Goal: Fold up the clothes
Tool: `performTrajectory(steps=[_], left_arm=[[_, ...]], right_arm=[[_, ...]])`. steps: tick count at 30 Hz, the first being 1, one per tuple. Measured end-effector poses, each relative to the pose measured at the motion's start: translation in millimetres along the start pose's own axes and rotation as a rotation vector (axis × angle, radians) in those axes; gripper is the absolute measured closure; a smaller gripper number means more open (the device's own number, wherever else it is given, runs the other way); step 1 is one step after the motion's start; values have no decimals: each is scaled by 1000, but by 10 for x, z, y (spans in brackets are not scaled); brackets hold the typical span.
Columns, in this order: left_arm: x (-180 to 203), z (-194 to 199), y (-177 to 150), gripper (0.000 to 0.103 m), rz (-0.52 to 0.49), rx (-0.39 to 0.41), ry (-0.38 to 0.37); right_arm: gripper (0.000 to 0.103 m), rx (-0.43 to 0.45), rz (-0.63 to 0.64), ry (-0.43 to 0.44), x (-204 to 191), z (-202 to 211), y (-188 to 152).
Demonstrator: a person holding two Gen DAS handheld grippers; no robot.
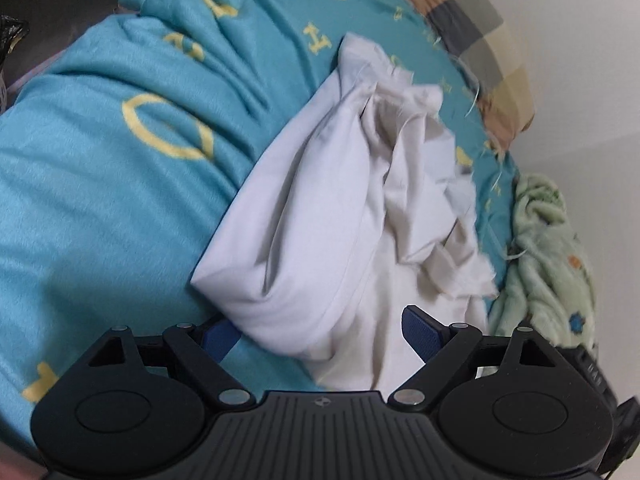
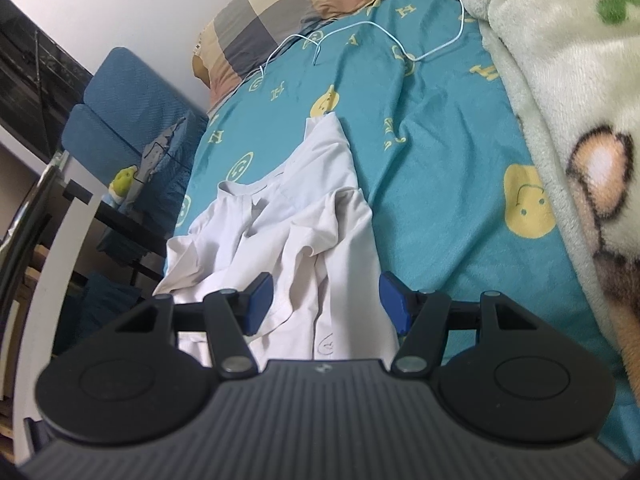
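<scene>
A white shirt [image 1: 332, 216] lies crumpled on a teal bedsheet [image 1: 104, 168] printed with yellow letters and smiley faces. My left gripper [image 1: 320, 328] is open, its blue pads [image 1: 422, 332] on either side of the shirt's near edge, with cloth lying between the jaws. In the right wrist view the same shirt [image 2: 288, 232] lies with its collar pointing away, near the bed's left edge. My right gripper [image 2: 326, 304] is open with cloth between its blue pads [image 2: 394, 300], just above the shirt's near hem.
A checked pillow [image 2: 288, 20] lies at the head of the bed, also in the left wrist view [image 1: 476, 40]. A fleece blanket [image 2: 568, 100] is heaped along the right side [image 1: 544, 260]. A white cable [image 2: 384, 34] crosses the sheet. A blue chair [image 2: 128, 120] stands beside the bed.
</scene>
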State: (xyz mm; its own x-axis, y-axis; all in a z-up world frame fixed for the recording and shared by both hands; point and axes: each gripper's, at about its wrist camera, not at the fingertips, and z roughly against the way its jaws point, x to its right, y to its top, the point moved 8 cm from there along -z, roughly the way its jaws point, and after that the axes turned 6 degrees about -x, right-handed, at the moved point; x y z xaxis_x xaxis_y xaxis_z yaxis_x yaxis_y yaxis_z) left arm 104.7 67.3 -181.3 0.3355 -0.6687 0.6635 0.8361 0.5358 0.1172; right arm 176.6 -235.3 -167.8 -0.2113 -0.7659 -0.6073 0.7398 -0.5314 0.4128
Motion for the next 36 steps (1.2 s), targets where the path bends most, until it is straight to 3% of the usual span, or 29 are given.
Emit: performTrajectory(steps=[6,15,19,23,27,32,36], left_arm=[[30,84,69,16,55,56,-101],[19,130,34,16,112,65,-179],[-20,107,-29,16,127,45,-184],[-125,-48,-97,18,187,-31,-163],[-108,-108,-48,19,187,-29,-172],[-1,-56,12,19,170,12,-228],[59,19,70,19,187,52,-302]], right_arm=[[41,-63,-123,144,-5,125,-141],[41,-211,-196,217,81,306,-742],[40,-263,-214,202,81,154,-868],[40,-311,-228,177,72,-53,-959],[40,-359,-243,151,62,-258,-1051],[41,-281,-302,206,104,-253,-923],[41,-189,-349,320,87,-85,-779]])
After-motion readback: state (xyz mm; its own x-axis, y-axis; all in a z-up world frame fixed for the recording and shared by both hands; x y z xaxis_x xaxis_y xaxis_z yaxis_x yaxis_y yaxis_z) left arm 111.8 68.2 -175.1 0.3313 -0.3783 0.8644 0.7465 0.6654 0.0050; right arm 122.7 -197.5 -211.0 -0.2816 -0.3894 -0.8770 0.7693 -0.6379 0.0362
